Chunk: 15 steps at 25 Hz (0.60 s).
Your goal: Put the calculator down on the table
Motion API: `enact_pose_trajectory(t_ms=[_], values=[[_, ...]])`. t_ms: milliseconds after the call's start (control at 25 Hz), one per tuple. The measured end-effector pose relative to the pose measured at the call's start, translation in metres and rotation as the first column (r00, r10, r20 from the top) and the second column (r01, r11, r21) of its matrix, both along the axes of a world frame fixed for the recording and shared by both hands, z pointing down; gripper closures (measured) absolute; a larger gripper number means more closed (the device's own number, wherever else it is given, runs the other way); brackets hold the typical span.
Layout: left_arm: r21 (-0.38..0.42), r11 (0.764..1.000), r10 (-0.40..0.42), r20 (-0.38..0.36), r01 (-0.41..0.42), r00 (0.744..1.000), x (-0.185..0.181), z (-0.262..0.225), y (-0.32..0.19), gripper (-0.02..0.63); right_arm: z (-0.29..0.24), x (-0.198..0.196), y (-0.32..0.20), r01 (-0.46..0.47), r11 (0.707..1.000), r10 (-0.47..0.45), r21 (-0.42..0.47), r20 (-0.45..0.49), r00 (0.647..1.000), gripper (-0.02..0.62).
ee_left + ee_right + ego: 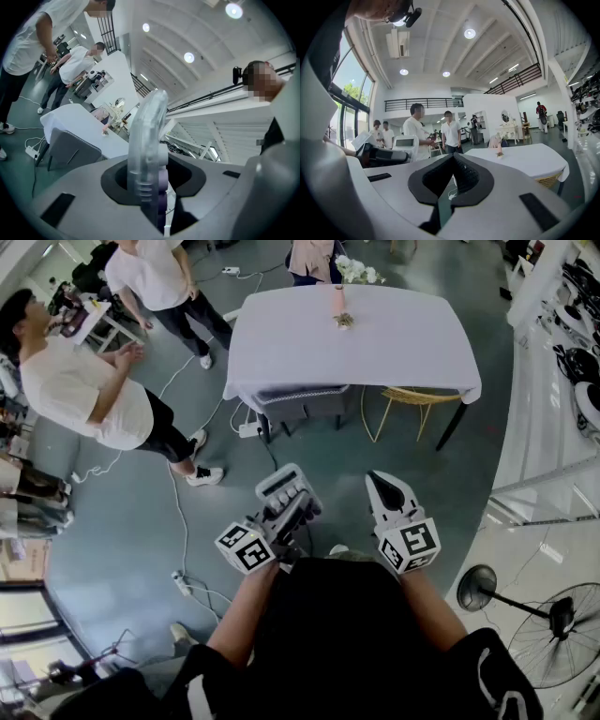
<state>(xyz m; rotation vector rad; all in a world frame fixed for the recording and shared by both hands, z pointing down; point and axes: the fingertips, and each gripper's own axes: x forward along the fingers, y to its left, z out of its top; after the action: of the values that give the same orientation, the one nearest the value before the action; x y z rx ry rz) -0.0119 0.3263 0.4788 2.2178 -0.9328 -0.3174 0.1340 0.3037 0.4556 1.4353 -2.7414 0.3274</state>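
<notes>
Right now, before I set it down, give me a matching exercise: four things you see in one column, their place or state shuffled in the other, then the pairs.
1. calculator
2. right gripper
3. grey chair
4. large fan

A. shut, nothing in it
B. on the floor, lower right of the head view
C. clamped in the left gripper
D. tucked at the near edge of the white table

Pairs: 1-C, 2-A, 3-D, 4-B
</notes>
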Motion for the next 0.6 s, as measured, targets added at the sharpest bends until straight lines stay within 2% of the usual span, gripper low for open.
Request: enact_pose_trajectory(t_ms=[240, 600], values=[[-0.013, 1.0, -0.012, -0.006, 0.012, 1.0, 0.003, 0.006, -0.012, 0.471, 0.012, 0.006, -0.013, -0.013, 0.999, 0.015, -0.045, 0.046, 0.999, 0.597], [-0.064, 0.998, -0.003, -0.024, 0.001, 1.0, -0.018, 0.035, -0.067, 0.471, 0.039, -0.001, -0.058, -0.053, 0.993, 0.056, -0.109, 0.029, 0.998, 0.597]])
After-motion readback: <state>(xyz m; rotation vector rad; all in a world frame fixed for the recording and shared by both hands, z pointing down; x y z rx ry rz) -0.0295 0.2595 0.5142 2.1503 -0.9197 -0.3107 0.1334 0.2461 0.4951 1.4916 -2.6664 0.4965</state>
